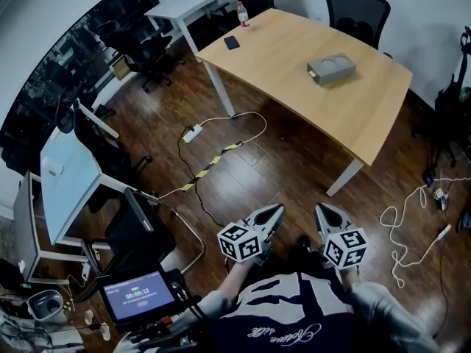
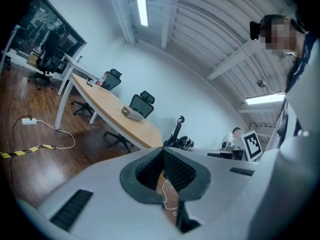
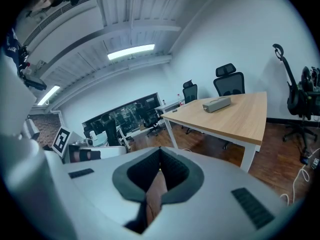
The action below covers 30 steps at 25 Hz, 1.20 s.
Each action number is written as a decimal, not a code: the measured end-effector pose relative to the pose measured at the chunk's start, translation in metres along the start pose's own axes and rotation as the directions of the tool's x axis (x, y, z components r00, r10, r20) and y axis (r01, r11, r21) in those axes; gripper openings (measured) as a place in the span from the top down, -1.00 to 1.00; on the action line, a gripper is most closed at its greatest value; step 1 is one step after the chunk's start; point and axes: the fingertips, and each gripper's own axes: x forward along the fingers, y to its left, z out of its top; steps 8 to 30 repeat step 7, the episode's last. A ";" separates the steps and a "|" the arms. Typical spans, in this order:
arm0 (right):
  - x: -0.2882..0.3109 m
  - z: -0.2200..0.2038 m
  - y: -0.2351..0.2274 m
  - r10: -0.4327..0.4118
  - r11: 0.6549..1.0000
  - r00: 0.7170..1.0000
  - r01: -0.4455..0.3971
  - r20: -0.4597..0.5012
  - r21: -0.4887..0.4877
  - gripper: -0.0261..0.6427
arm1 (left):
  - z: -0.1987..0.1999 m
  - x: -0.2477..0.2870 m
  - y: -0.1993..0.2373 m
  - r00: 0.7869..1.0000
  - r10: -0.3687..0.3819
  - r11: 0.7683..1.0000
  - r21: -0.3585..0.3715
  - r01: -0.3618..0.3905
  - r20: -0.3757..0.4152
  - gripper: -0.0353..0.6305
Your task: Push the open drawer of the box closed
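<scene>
Two empty grippers, left gripper (image 1: pixel 279 208) and right gripper (image 1: pixel 319 208), jaws closed tip to tip, low by the body | box (image 1: pixel 331 68) on far surface (image 1: pixel 294 39), well apart; drawer unreadable | risk: tripping on floor cable (image 1: pixel 243 116); unbraced push may slide box, not drawer

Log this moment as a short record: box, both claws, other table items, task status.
box: grey, on wooden table; too small to tell whether it is open
left claw: shut, empty, held low over the floor
right claw: shut, empty, beside the left claw
other items: black phone, bottle, at the table's far end
task status: not begun; neither claw touches the box
</scene>
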 end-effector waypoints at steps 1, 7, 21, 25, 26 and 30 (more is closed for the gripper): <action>-0.002 0.000 0.003 -0.002 1.000 1.000 0.002 0.000 -0.002 0.93 | 0.001 -0.002 -0.003 1.000 -0.005 1.000 0.001 0.005 0.001 0.89; -0.017 0.005 0.036 -0.013 1.000 1.000 0.013 0.007 -0.014 0.93 | 0.008 -0.032 -0.019 1.000 -0.030 0.999 0.011 0.030 -0.003 0.89; -0.017 0.005 0.036 -0.013 1.000 1.000 0.013 0.007 -0.014 0.93 | 0.008 -0.032 -0.019 1.000 -0.030 0.999 0.011 0.030 -0.003 0.89; -0.017 0.005 0.036 -0.013 1.000 1.000 0.013 0.007 -0.014 0.93 | 0.008 -0.032 -0.019 1.000 -0.030 0.999 0.011 0.030 -0.003 0.89; -0.017 0.005 0.036 -0.013 1.000 1.000 0.013 0.007 -0.014 0.93 | 0.008 -0.032 -0.019 1.000 -0.030 0.999 0.011 0.030 -0.003 0.89; -0.017 0.005 0.036 -0.013 1.000 1.000 0.013 0.007 -0.014 0.93 | 0.008 -0.032 -0.019 1.000 -0.030 0.999 0.011 0.030 -0.003 0.89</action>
